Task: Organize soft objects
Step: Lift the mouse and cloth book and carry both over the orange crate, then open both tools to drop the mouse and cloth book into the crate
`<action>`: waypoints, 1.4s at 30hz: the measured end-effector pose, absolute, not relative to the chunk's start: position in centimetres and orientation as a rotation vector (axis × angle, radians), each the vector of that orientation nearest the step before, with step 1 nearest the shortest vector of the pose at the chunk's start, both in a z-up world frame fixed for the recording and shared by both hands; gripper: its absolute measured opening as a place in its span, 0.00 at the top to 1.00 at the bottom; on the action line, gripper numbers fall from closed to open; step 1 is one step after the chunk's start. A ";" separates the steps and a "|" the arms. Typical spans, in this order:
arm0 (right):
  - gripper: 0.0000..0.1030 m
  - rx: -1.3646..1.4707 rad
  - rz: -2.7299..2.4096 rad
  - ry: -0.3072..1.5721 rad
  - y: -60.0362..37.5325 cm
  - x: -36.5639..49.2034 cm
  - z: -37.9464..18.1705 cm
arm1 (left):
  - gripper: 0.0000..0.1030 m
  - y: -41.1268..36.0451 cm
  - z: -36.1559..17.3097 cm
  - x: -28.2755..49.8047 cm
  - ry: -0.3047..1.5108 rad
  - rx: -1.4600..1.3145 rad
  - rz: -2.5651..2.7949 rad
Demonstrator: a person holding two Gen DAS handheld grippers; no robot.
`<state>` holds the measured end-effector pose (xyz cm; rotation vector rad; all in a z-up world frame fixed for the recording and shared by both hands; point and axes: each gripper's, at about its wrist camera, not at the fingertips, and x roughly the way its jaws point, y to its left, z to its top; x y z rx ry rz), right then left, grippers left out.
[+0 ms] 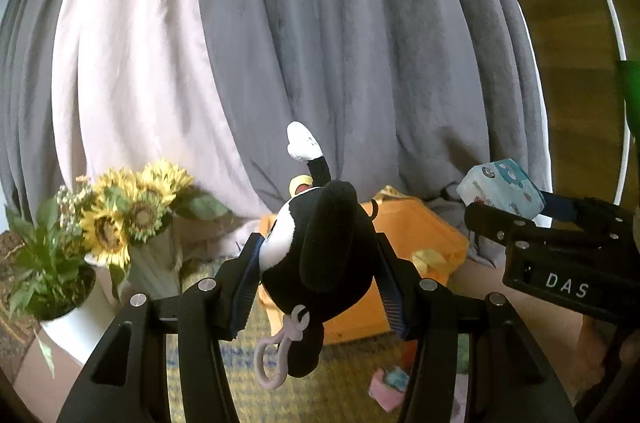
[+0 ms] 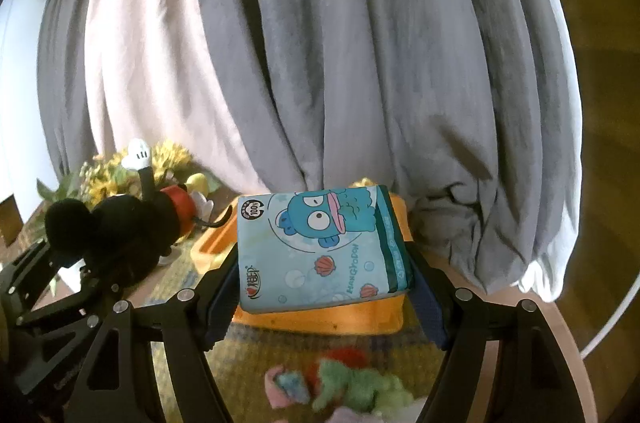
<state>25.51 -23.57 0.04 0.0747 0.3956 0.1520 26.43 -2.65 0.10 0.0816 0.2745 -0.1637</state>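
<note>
My left gripper (image 1: 320,271) is shut on a black-and-white Mickey Mouse plush (image 1: 320,247) with a grey clip, held in the air above the orange basket (image 1: 420,243). The plush also shows at the left of the right wrist view (image 2: 120,223). My right gripper (image 2: 324,287) is shut on a light-blue tissue pack (image 2: 320,247) with a cartoon fish, held over the orange basket (image 2: 320,319). The pack and right gripper also show at the right of the left wrist view (image 1: 504,187).
A white pot of sunflowers (image 1: 116,219) stands at the left. Grey and white drapes (image 1: 320,43) hang behind. Small soft items, pink (image 1: 386,387) and green (image 2: 356,383), lie on the woven mat (image 1: 280,383) near me.
</note>
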 end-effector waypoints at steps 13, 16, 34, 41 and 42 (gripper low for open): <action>0.27 0.054 0.133 0.369 -22.9 31.4 1.3 | 0.49 -3.0 0.3 32.8 0.262 0.082 -0.181; 0.27 0.061 0.129 0.385 -23.2 32.9 1.0 | 0.49 -3.6 -0.1 34.2 0.269 0.089 -0.179; 0.27 0.035 0.121 0.524 -23.6 42.2 -3.6 | 0.49 -5.5 -5.3 43.3 0.416 0.118 -0.182; 0.27 0.014 0.142 0.600 -23.2 45.0 -5.8 | 0.48 -5.9 -7.3 45.6 0.471 0.124 -0.190; 0.27 0.014 0.146 0.610 -23.1 45.3 -6.1 | 0.46 -6.0 -7.5 45.8 0.470 0.126 -0.186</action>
